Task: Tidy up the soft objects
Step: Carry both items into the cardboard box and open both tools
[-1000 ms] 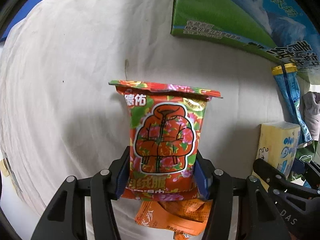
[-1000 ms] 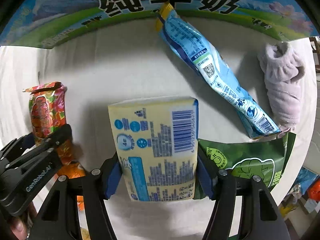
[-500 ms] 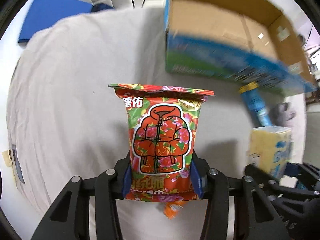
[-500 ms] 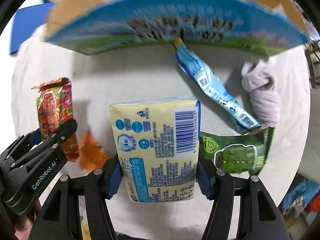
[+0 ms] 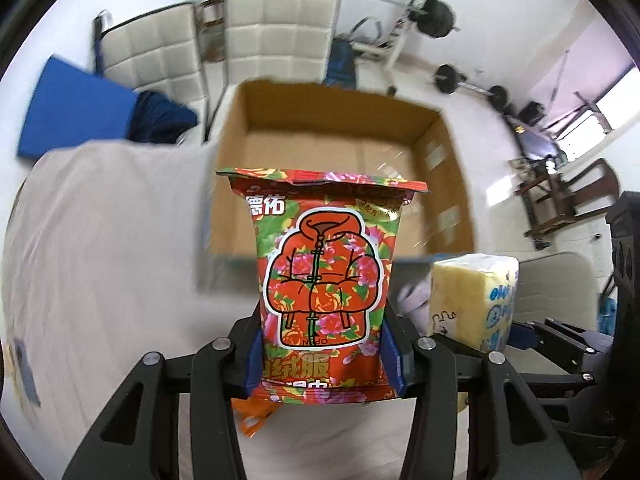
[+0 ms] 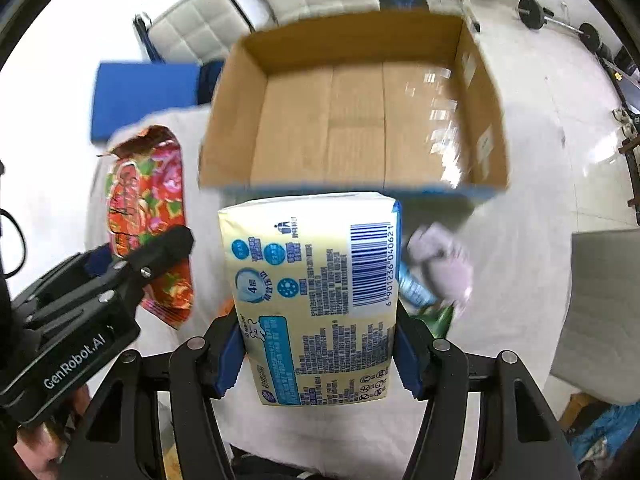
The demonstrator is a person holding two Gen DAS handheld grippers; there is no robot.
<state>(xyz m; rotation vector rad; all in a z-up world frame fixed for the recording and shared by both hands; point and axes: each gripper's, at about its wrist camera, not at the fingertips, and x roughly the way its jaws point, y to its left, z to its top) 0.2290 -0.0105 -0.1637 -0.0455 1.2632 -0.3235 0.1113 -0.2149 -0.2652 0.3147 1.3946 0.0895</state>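
Note:
My left gripper (image 5: 322, 354) is shut on a red floral wipes pack (image 5: 324, 272), held upright above the white cloth-covered table (image 5: 100, 248). My right gripper (image 6: 318, 354) is shut on a yellow tissue pack (image 6: 316, 292) with a barcode. Each pack also shows in the other view: the tissue pack (image 5: 474, 300) at the right of the left wrist view, the floral pack (image 6: 148, 216) and the left gripper's black body at the left of the right wrist view. An open cardboard box (image 6: 360, 120) stands just beyond both packs, its inside bare (image 5: 332, 160).
On the table lie an orange sachet (image 5: 256, 416), a lilac rolled cloth (image 6: 444, 260), a blue pouch (image 6: 414, 290) and a green bag (image 6: 440, 318). White padded chairs (image 5: 224, 36), a blue mat (image 5: 76, 112) and gym weights (image 5: 452, 76) stand behind the table.
Both grippers have risen with their packs well above the table. The views now look over the box rim into its open inside, and the room behind has come into sight.

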